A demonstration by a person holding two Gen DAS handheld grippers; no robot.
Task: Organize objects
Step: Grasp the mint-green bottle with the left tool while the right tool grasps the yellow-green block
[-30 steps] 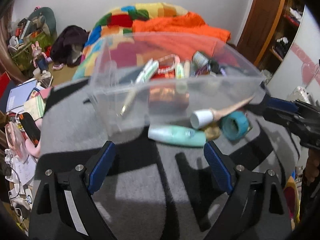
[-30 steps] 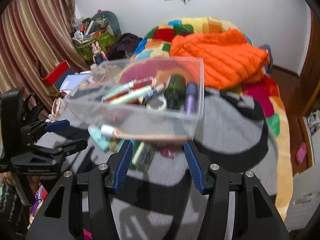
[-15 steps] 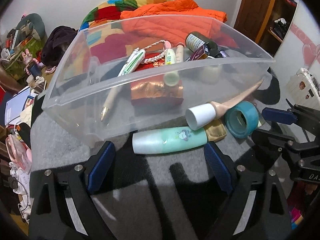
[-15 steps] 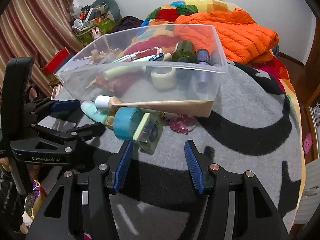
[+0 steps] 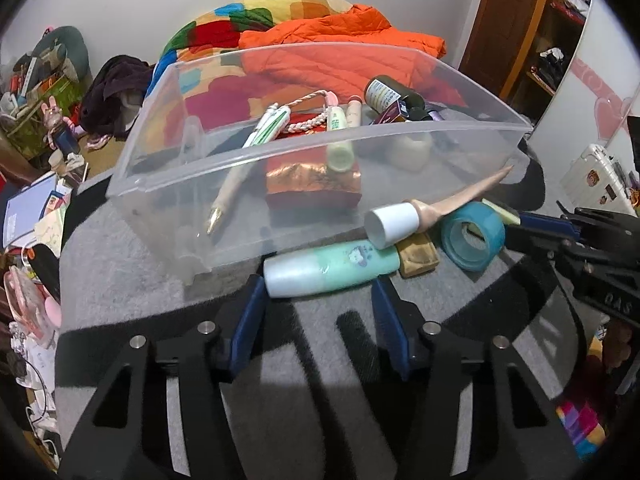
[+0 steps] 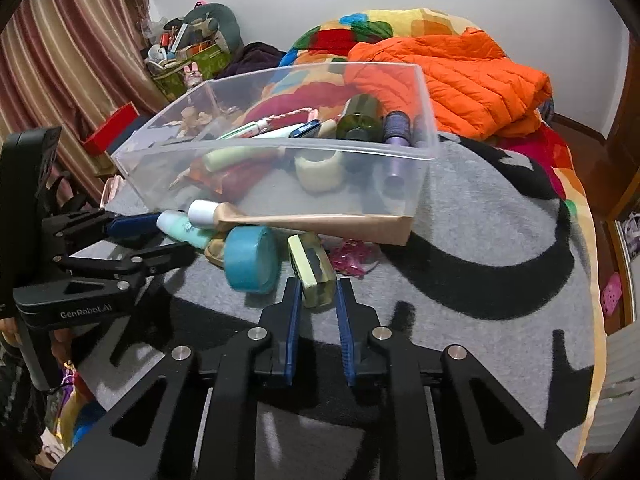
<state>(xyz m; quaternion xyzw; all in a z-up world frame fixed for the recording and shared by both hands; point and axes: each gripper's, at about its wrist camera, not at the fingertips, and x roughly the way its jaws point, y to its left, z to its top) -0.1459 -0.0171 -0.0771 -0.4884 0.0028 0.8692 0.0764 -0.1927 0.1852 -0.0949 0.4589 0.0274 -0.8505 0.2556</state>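
From the left wrist view, my left hand-held gripper (image 5: 318, 300) has just been closing and stands about half open around the mint-green bottle (image 5: 332, 268), which lies on its side on the grey blanket (image 5: 120, 248) just in front of the clear plastic bin (image 5: 248, 204). One finger is at the white cap end and the other near the green end; I can't say for sure that the pads press on it yet. A beige tube (image 5: 432, 208) with a white cap leans over the bottle's far end, and a roll of blue tape (image 5: 472, 236) stands just beyond it, further from the bin's near corner. From the right wrist view, my right hand-held gripper (image 6: 318, 300) has just closed down narrow on the small pale-green box (image 6: 314, 268), which sits in front of the bin wall (image 6: 280, 184), beside the tape roll (image 6: 250, 258). The pads grip only its near end. My worry: lifting the bottle could drag the tube and knock the tape rolling off the bed, since they overlap. The bottle is round and smooth, so a loose, off-centre pinch could let it slip. The box, held by one end, may pivot and drop before clearing the bin's rim.
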